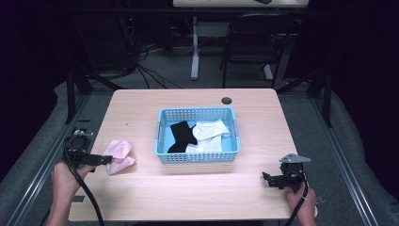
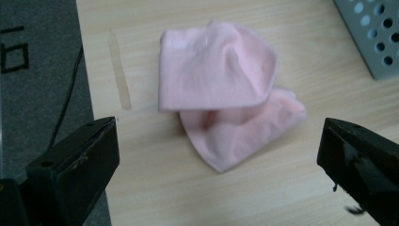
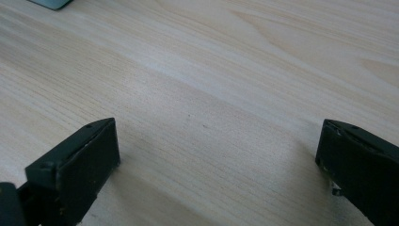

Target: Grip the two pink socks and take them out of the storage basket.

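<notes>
At counter's left edge, left tool (image 1: 109, 159) open by pink socks (image 1: 119, 156); shallow pinch risks grabbing one. Right tool (image 1: 267, 179) open, idle.

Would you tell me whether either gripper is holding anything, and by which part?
Nothing is held. The left gripper stands open short of the pink socks; the right gripper is open over bare table.

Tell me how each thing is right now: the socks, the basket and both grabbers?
Pink socks: loosely folded, lying on the table, not gripped.
Blue basket: upright, holding socks.
Black sock: lying in the basket.
White socks: lying in the basket, beside the black one.
Left gripper: open, just short of the pink socks.
Right gripper: open, over bare table.
</notes>
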The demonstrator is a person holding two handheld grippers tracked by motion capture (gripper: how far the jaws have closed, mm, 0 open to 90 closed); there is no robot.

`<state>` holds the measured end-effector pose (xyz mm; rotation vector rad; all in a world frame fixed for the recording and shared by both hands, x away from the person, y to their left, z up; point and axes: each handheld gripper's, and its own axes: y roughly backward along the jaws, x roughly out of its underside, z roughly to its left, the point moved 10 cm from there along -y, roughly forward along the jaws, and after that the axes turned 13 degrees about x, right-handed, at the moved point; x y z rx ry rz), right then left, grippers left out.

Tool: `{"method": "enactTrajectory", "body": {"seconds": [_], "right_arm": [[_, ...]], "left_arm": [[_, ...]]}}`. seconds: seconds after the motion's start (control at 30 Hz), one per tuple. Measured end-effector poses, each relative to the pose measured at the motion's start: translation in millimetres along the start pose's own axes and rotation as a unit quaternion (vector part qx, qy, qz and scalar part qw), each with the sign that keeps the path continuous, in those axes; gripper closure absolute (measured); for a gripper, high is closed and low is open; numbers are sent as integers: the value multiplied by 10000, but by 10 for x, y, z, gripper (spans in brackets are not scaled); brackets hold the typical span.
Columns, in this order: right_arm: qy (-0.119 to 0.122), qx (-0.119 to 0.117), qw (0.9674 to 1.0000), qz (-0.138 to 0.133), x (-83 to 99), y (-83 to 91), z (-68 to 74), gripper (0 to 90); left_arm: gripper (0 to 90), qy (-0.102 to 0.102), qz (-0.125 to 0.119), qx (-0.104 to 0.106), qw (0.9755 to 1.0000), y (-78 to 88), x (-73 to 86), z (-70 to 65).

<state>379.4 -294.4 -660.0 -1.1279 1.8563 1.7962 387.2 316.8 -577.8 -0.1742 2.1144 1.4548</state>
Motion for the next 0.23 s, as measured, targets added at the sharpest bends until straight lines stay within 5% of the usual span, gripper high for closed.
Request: {"method": "enactTrajectory", "body": {"seconds": [0.23], "right_arm": [[-15,13,10000,-9,-1,-1,1,0]], "left_arm": [[0,179,-96,-21,9998,-192,362,87]]}}
